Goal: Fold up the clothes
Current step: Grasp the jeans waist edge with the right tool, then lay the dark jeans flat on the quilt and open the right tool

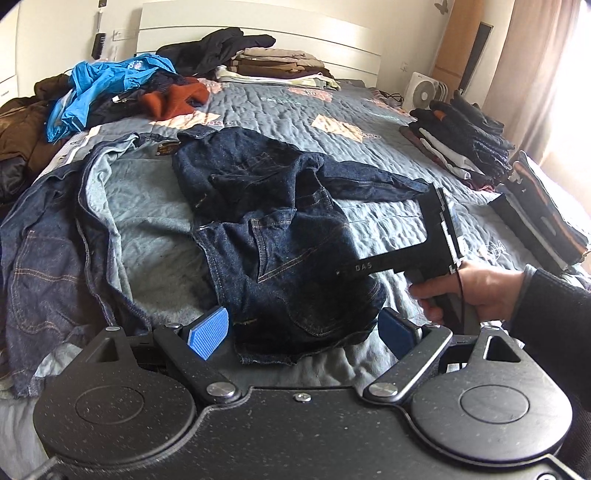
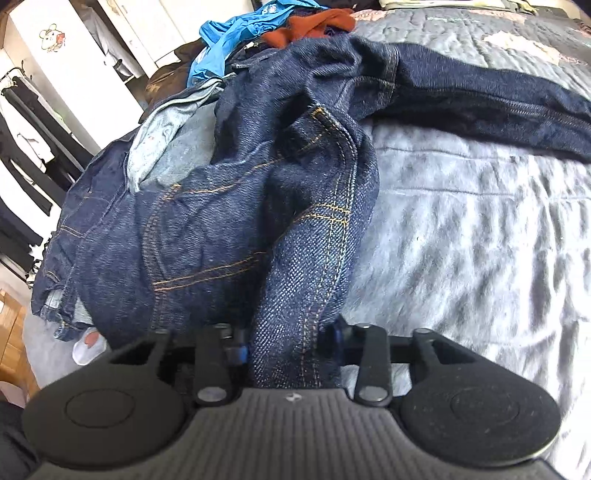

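Grey quilted bedding covers the bed (image 1: 369,110), with a white headboard (image 1: 258,33) at the far end. The left hand-held gripper (image 1: 303,332) hovers low at the near edge, its blue pads (image 1: 208,330) spread wide apart with nothing between them. Just beyond it lie the dark jeans (image 1: 273,221), bunched in the middle of the bed, one leg trailing to the right. The right hand-held gripper (image 2: 288,350) is clamped on a fold of the jeans (image 2: 295,295); its pads are mostly hidden by the denim, so how much cloth they hold is hard to tell. From the left view a hand (image 1: 476,291) holds that gripper's handle at the right. A denim jacket (image 1: 55,240) lies spread on the left, touching the jeans. Far left sits a loose heap with a blue shirt (image 1: 99,88). Folded stacks (image 1: 461,144) stand at the right edge and another (image 1: 277,66) by the headboard.
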{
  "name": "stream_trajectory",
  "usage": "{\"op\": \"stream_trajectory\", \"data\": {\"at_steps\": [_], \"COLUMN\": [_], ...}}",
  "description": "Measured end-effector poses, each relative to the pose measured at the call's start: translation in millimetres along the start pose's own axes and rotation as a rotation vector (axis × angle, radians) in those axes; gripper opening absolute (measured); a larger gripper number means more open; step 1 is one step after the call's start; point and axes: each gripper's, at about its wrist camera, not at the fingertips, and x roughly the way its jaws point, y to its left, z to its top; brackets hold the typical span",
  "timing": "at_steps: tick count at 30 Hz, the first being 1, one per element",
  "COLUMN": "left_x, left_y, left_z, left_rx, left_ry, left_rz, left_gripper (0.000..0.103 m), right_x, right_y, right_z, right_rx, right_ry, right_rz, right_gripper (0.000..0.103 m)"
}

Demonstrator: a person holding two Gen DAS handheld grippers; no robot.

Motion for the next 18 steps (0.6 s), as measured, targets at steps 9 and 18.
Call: {"op": "stream_trajectory", "data": {"at_steps": [9,18], "left_x": [-6.5,-12.4], "left_y": [4.1,-3.0], "left_z": [-1.5,2.6], "left_rx": [-0.006,0.015], "left_ry": [-0.013,-0.030], "left_rz": [0.004,-0.029], "left_gripper": [0.087,0.087], "right_x": [-50.1,-103.4], "right_y": [-23.4,-49.2], "right_z": [7.9,9.5], "right_rx": [0.130,0.177], "right_ry": [-0.127,-0.228], "right_rz": [-0.040,-0.107], "right_gripper": [0.010,0.004]}}
